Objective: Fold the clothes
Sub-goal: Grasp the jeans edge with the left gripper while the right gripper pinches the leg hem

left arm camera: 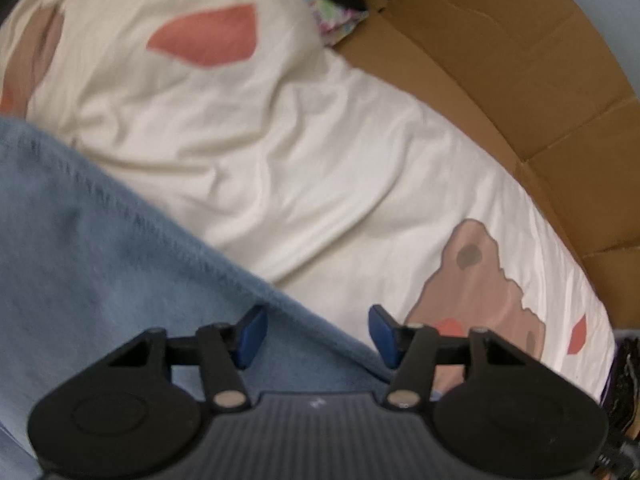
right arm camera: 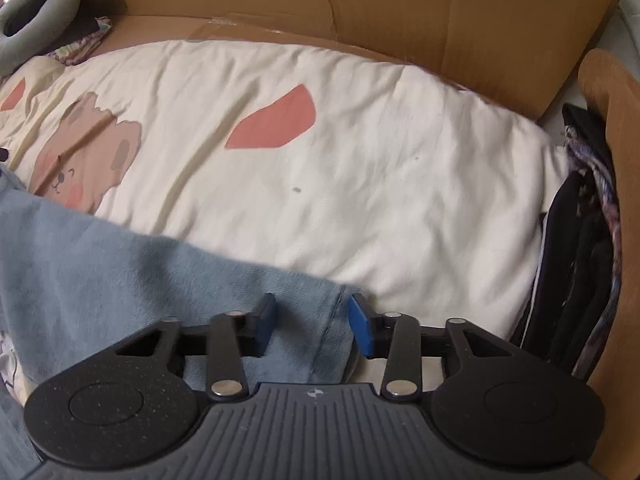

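A grasping step of the folding appeared to be in hand: both claws were pointed steeply down at one edge of a blue garment point(right arm camera: 120, 280) that was spread over a cream quilt point(right arm camera: 360, 184) printed with bears and pink patches.

The left claw point(left arm camera: 316, 334) was seen spread, with the garment's slanting edge passing between its blue fingertips point(left arm camera: 253, 334) and no pinch made. The right claw point(right arm camera: 313, 322) was seen narrower, set over a corner of the garment where a stitched seam ran down; the cloth lay between the pads, but a gap showed beside the seam, so a firm pinch could not be confirmed.

The next move was judged to call for both claws to be pressed together on that edge, deep enough that only the top cloth and not the quilt beneath was caught, and then for the edge to be lifted evenly so that the garment would not skew.

The garment was seen as soft, faded blue, somewhat fuzzy, perhaps denim or fleece, and lying fairly flat with slight creases. It was judged limp and likely to sag between the two holds. A flattened cardboard box point(right arm camera: 400, 20) was seen behind the quilt, and dark clothes point(right arm camera: 580, 240) were piled at its right end.
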`<state>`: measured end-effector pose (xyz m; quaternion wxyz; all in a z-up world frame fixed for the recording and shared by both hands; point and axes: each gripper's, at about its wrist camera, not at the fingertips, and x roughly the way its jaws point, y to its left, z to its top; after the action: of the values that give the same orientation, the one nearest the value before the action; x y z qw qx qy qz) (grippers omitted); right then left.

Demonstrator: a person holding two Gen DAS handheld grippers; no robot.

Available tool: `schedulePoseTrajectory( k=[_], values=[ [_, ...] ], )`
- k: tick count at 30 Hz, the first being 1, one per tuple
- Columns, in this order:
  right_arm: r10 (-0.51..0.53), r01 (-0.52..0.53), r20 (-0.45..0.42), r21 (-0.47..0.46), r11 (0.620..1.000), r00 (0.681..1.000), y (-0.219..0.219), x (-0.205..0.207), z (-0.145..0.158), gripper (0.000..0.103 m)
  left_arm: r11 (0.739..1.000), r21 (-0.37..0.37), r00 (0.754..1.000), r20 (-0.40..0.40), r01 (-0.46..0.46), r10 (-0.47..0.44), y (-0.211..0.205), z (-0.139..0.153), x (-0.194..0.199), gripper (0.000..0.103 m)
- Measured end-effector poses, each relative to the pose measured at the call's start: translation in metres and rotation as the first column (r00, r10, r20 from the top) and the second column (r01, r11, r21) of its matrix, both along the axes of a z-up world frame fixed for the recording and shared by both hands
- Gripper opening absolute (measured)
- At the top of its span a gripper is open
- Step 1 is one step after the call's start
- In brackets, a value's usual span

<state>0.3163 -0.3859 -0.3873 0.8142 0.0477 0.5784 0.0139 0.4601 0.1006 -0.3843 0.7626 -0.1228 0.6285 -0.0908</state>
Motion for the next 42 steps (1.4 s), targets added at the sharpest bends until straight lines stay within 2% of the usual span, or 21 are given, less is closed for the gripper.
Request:
schedulePoseTrajectory(
  k=[1,2,5,8,14,17,21,26,32,33,35,36,37,42],
  values=[
    [0.003,-0.003,0.000,-0.002,1.000,1.000,0.001,-0.002,0.001,0.008,1.000,-0.011,1.000,-0.012,-0.016,0.016,0.003,-0.004,0.000,0.036],
    [0.005,-0.005,0.005,0.001,1.000,1.000,0.001,-0.004,0.004,0.008,0.999,-0.024,0.999,-0.020,-0.030,0.029,0.005,-0.007,0.000,0.026],
    [0.012,-0.012,0.037,0.001,1.000,0.999,0.001,-0.011,0.015,0.003,0.998,-0.034,0.999,-0.017,-0.051,0.050,0.009,-0.011,-0.002,0.015],
    [0.005,-0.004,0.098,-0.010,1.000,0.995,0.000,-0.017,0.034,0.003,0.997,-0.052,0.998,0.009,-0.055,0.056,0.013,-0.004,-0.003,0.009],
    [-0.031,0.036,0.217,-0.016,0.999,0.976,-0.008,-0.027,0.077,0.002,0.991,-0.116,0.992,0.103,-0.064,0.076,0.023,0.031,-0.001,0.007],
    [-0.051,0.054,0.248,-0.005,0.999,0.967,-0.011,-0.035,0.091,0.002,0.987,-0.143,0.987,0.132,-0.068,0.087,0.025,0.043,0.002,0.007],
    [-0.052,0.057,0.204,-0.018,0.998,0.978,-0.008,-0.042,0.070,0.002,0.988,-0.137,0.989,0.115,-0.073,0.089,0.020,0.032,0.004,0.007],
    [-0.067,0.066,0.096,0.014,0.998,0.993,-0.004,-0.050,0.028,0.003,0.992,-0.103,0.994,0.077,-0.071,0.079,0.019,0.014,0.003,0.007],
    [-0.081,0.080,0.031,0.033,0.996,0.996,-0.007,-0.057,0.015,0.006,0.996,-0.065,0.996,0.052,-0.063,0.067,0.021,0.002,-0.003,0.008],
    [-0.082,0.081,0.037,0.036,0.996,0.996,-0.008,-0.057,0.018,0.007,0.996,-0.060,0.997,0.048,-0.062,0.065,0.022,0.000,-0.004,0.008],
    [-0.082,0.079,0.060,0.043,0.996,0.995,-0.011,-0.056,0.025,0.020,0.996,-0.060,0.997,0.046,-0.063,0.066,0.024,-0.002,-0.007,0.008],
    [-0.081,0.077,0.077,0.045,0.996,0.994,-0.013,-0.054,0.029,0.034,0.996,-0.061,0.997,0.043,-0.067,0.069,0.025,-0.003,-0.006,0.008],
    [-0.080,0.076,0.093,0.047,0.996,0.992,-0.014,-0.053,0.033,0.042,0.996,-0.063,0.997,0.041,-0.070,0.072,0.025,-0.003,-0.006,0.008],
    [-0.113,0.105,0.130,0.071,0.992,0.985,-0.023,-0.040,0.039,0.045,0.996,-0.059,0.997,0.041,-0.070,0.072,0.025,-0.003,-0.006,0.009]
  ],
)
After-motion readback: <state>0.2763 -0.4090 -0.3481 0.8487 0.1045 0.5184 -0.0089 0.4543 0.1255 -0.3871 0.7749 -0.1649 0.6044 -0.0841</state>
